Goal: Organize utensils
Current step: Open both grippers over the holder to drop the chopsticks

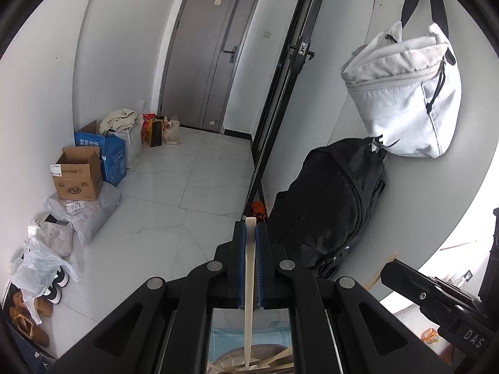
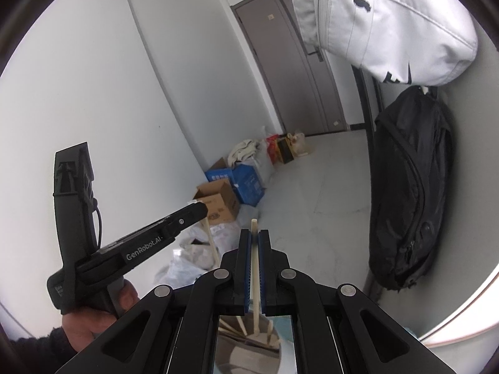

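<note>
My left gripper (image 1: 250,229) is shut on a flat cream wooden utensil (image 1: 250,280) that stands upright between its blue pads, its lower end down among several wooden utensils in a round container (image 1: 232,355) below. My right gripper (image 2: 254,237) is shut on a thin cream chopstick (image 2: 254,268), also upright, its lower end in a round metal bowl (image 2: 246,352) with a few more wooden sticks. The left gripper (image 2: 199,210) shows at the left of the right wrist view, held by a hand. The right gripper's body (image 1: 436,299) shows at lower right of the left wrist view.
A black backpack (image 1: 330,208) leans on the wall under a hanging white bag (image 1: 408,93). Cardboard boxes (image 1: 79,174), plastic bags and shoes (image 1: 28,314) line the left wall on the tiled floor. A grey door (image 1: 212,53) stands at the far end.
</note>
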### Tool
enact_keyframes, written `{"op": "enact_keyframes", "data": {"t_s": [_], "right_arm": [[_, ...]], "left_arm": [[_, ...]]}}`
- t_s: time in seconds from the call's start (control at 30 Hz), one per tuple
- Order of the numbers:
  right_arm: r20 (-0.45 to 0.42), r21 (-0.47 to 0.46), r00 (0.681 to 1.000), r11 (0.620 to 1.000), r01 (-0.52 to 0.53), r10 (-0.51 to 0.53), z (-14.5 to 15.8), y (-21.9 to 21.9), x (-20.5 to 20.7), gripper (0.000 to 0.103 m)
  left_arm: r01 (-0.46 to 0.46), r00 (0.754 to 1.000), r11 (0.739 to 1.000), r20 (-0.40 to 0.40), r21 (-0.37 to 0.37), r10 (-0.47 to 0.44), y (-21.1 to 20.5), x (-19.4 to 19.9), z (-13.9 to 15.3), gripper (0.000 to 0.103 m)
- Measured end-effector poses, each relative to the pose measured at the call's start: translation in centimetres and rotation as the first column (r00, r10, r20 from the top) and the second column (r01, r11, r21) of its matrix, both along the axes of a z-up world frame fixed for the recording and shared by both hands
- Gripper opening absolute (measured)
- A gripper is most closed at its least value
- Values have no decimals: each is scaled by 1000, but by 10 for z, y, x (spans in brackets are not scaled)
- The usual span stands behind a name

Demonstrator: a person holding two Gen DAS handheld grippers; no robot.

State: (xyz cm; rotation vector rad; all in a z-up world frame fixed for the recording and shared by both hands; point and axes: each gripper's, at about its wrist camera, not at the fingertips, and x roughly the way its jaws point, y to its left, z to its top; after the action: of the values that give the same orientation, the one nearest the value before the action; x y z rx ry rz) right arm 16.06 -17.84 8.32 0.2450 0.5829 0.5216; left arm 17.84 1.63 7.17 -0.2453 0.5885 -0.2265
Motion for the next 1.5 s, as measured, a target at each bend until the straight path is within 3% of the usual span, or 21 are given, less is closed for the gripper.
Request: {"op": "enact_keyframes", "data": {"t_s": [0.27, 0.4, 0.5, 0.6, 0.67, 0.7, 0.77, 0.97, 1.5], "right_arm": [[-15, -31, 1000, 999, -19, 18, -13, 9, -1, 4], [-42, -14, 999, 999, -29, 29, -19, 12, -3, 7], [-70, 26, 997, 999, -36, 38, -22, 9, -5, 7], [-83, 47, 996, 999, -27, 31, -21, 5, -10, 7], [-88, 59, 996, 998, -19, 24, -20, 3, -14, 11], [-91, 66, 996, 998, -13, 19, -20, 1, -16, 14], [-92, 80, 996, 997, 3, 5, -18, -3, -21, 24], [-72, 88, 997, 996, 22, -15, -8, -7, -42, 43], [-24, 100, 999, 994, 44, -42, 15, -12, -93, 69]], "left_arm": [[79, 997, 997, -8, -5, -79, -1, -2, -5, 2], [123, 990, 991, -59, -47, -126, 3, -1, -4, 3], [155, 984, 986, -82, -69, -160, 3, -3, -2, 12], [150, 986, 987, -70, -65, -154, 6, -11, 2, 29], [139, 988, 988, -63, -68, -143, 9, -16, 6, 42], [130, 989, 989, -63, -69, -134, 11, -18, 6, 44], [113, 991, 991, -61, -73, -117, 16, -22, 8, 44], [58, 995, 995, -82, -77, -64, 27, -30, 13, 45], [20, 999, 1000, -38, 2, -20, 23, -82, 32, 47]]}}
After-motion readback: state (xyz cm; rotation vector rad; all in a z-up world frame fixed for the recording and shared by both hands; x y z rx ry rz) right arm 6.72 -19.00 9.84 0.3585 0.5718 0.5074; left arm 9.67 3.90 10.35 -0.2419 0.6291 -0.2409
